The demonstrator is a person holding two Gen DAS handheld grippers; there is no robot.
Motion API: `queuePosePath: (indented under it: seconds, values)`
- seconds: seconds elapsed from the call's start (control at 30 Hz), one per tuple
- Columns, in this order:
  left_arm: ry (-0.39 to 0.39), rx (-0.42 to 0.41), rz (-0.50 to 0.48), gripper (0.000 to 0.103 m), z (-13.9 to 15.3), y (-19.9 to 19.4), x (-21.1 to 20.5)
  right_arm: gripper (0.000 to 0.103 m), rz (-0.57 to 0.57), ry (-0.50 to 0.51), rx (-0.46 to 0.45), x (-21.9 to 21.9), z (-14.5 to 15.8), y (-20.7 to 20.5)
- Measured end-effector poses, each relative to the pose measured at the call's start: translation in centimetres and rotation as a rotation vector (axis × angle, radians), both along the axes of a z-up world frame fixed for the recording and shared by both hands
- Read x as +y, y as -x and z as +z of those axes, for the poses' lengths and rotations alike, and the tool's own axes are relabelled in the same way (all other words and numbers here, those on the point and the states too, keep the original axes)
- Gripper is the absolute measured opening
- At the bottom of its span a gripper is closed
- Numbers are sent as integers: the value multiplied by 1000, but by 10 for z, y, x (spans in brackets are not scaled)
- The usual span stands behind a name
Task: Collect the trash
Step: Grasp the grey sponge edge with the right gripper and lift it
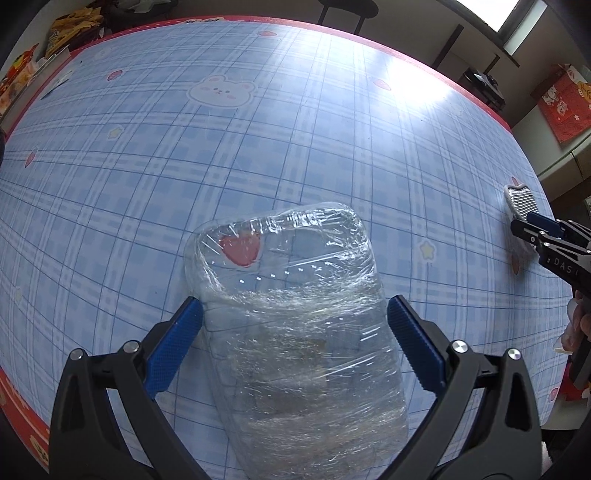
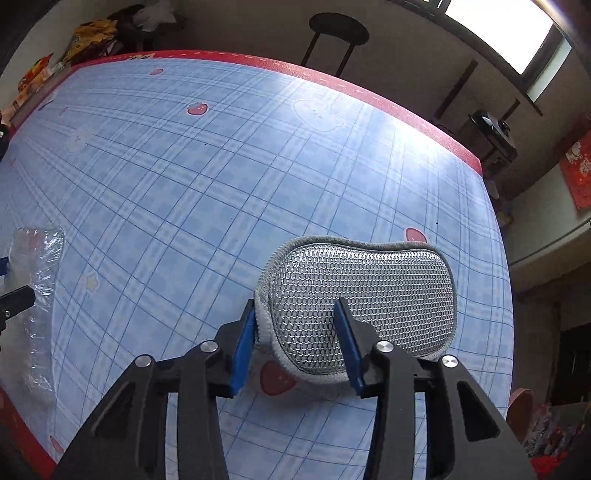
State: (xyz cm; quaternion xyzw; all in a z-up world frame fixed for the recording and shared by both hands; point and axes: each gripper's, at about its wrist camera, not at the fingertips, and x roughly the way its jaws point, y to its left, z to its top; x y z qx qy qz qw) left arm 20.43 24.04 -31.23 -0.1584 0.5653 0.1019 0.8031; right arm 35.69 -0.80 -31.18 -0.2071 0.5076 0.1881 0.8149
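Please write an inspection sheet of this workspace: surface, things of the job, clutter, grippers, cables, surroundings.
Surface: table with a blue checked cloth, red border, bright glare.
Job's things: clear plastic tray wrapped in film; grey mesh scrubbing sponge.
Clutter: snack packets at the far left edge.
Grippers: left gripper astride the tray, pads at its sides; right gripper shut on the sponge's end.
Cables: nothing seen.
Surroundings: black stool behind the table, window, red decorated box.
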Motion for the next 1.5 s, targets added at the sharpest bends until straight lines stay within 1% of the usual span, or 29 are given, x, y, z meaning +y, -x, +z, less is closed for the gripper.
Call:
queuePosePath:
  seconds: [0.03, 0.13, 0.17, 0.23, 0.37, 0.43, 0.5, 0.6, 0.63, 0.67, 0.7, 0.73, 0.77, 0.87, 0.93, 1.0, 1.03, 1.2, 1.3, 1.43, 1.5]
  values:
    - [0, -1, -9, 98, 0, 1, 0, 32, -6, -28, -3, -4, 6, 4]
    - [-1, 0, -42, 98, 1, -3, -1, 24, -48, -122, -20, -21, 26, 14]
    - [1, 1, -52, 98, 2, -2, -2, 24, -65, -154, -24, -27, 34, 17]
    - [5, 4, -69, 97, 2, 1, -3, 19, -94, -222, -30, -38, 48, 25]
    - [29, -1, -92, 94, 4, 14, -1, 17, -156, -382, -34, -62, 76, 42]
    - [54, -7, -94, 90, 6, 20, 0, 16, -185, -464, -35, -73, 88, 53]
    - [78, -9, -101, 82, 8, 31, 3, 14, -214, -545, -20, -84, 94, 62]
    - [107, -11, -117, 74, 10, 43, 3, 13, -253, -635, 6, -100, 94, 77]
    - [121, -14, -117, 72, 10, 48, 4, 13, -264, -653, 14, -104, 91, 84]
    - [137, -17, -117, 66, 10, 52, 4, 12, -272, -669, 22, -109, 89, 89]
    - [154, -23, -116, 59, 10, 58, 4, 11, -278, -682, 27, -112, 87, 94]
    - [174, -27, -118, 59, 10, 62, 4, 10, -284, -689, 28, -117, 86, 98]
    - [190, -30, -117, 53, 11, 66, 3, 9, -291, -694, 27, -123, 86, 102]
    - [230, -38, -121, 46, 12, 72, -4, 9, -324, -701, 27, -139, 85, 110]
    - [234, -39, -134, 41, 14, 72, -12, 9, -348, -715, 39, -149, 81, 114]
    - [234, -41, -158, 31, 17, 71, -23, 9, -363, -716, 51, -155, 77, 119]
    - [234, -43, -172, 29, 19, 67, -31, 9, -369, -713, 58, -157, 74, 122]
    - [219, -47, -243, 28, 23, 54, -63, 8, -405, -719, 115, -168, 56, 136]
    - [214, -41, -258, 29, 22, 50, -74, 8, -410, -720, 189, -171, 44, 144]
    - [196, -34, -261, 31, 20, 48, -78, 9, -428, -676, 276, -173, 22, 154]
    - [199, -22, -256, 34, 16, 47, -78, 12, -434, -626, 293, -173, 12, 155]
